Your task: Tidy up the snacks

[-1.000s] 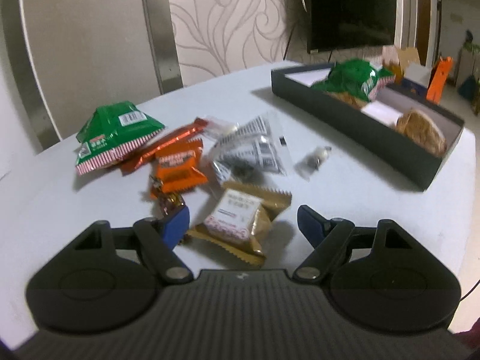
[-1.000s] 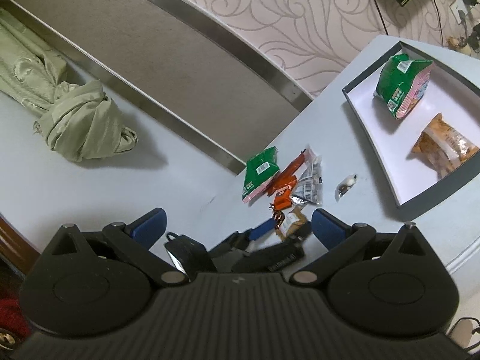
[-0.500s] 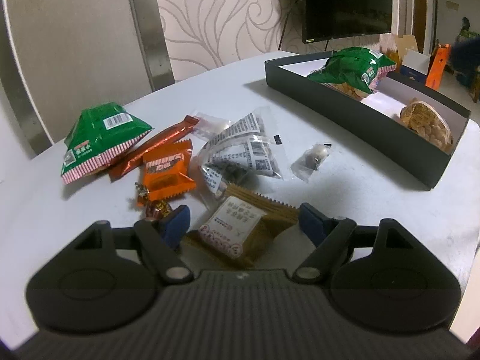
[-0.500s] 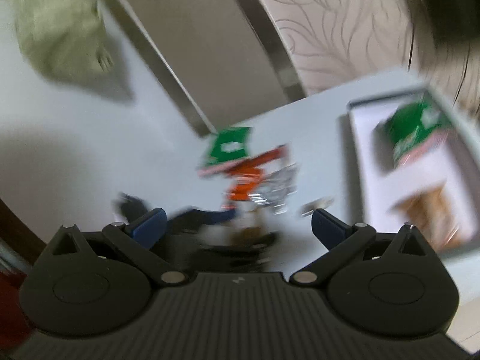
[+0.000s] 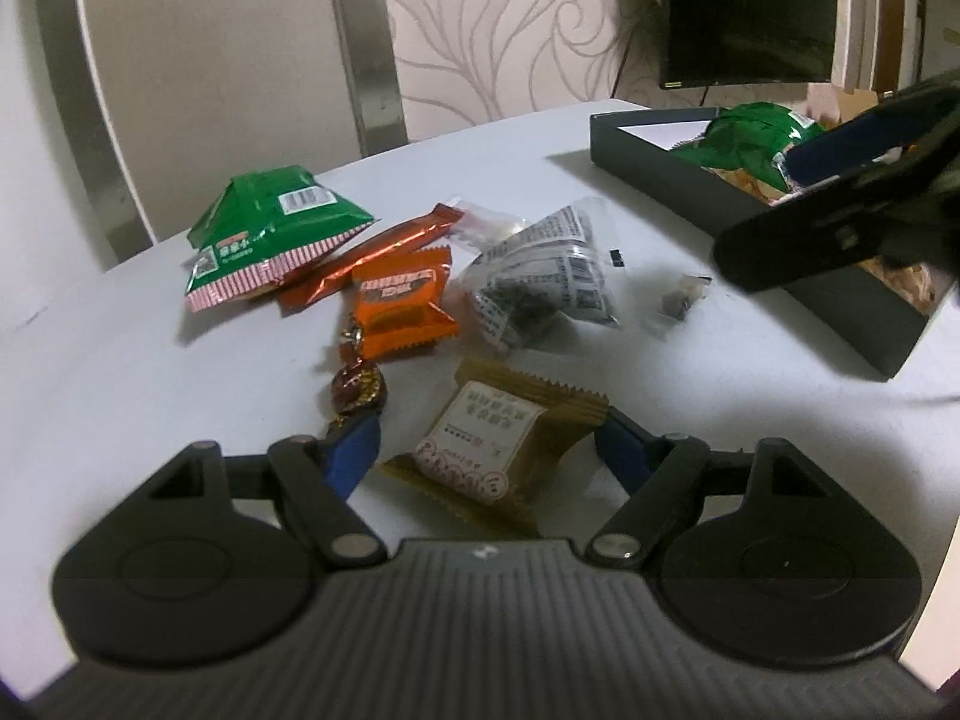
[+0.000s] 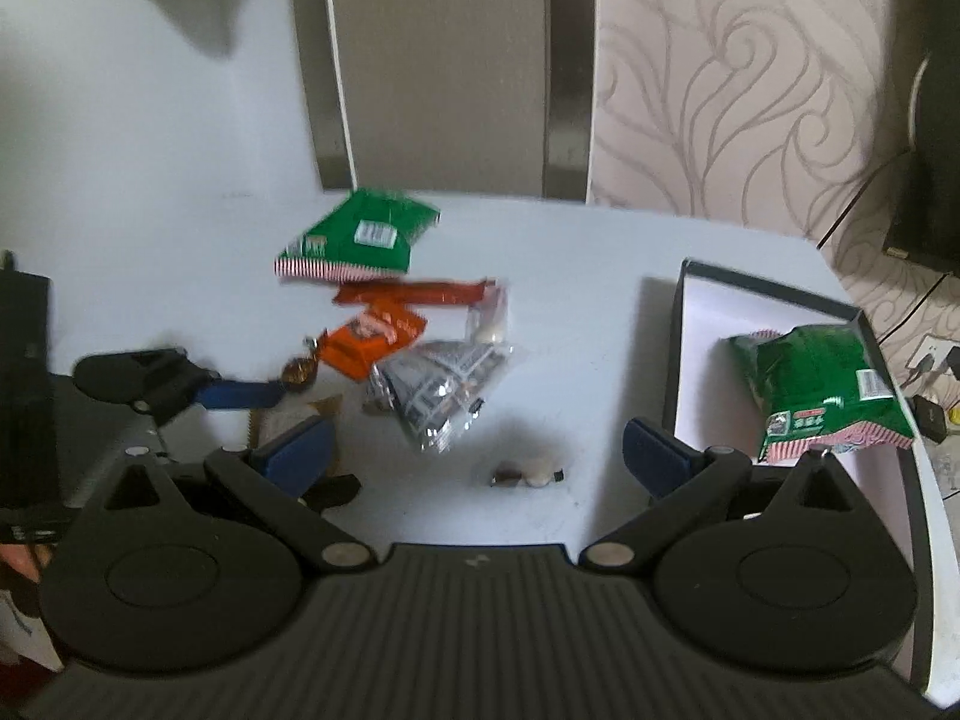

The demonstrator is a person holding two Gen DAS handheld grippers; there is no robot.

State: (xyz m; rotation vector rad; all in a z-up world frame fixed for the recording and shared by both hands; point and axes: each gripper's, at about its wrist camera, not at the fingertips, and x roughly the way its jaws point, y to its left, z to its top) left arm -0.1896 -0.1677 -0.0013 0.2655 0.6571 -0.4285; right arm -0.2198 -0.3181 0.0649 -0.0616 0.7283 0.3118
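The left gripper (image 5: 489,441) is set astride the tan snack packet (image 5: 495,444) on the table (image 5: 120,372); its jaws are closing, not yet pressing. A firm pinch, then transfer to the black tray (image 6: 675,354), appears required. The right gripper (image 6: 474,450) is held agape and empty. The packet's near edge is hidden; the right view is blurred.

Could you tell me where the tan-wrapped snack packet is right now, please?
In the left wrist view, the tan packet lies on the table between the left tongs' closing fingers, just below the orange packet.
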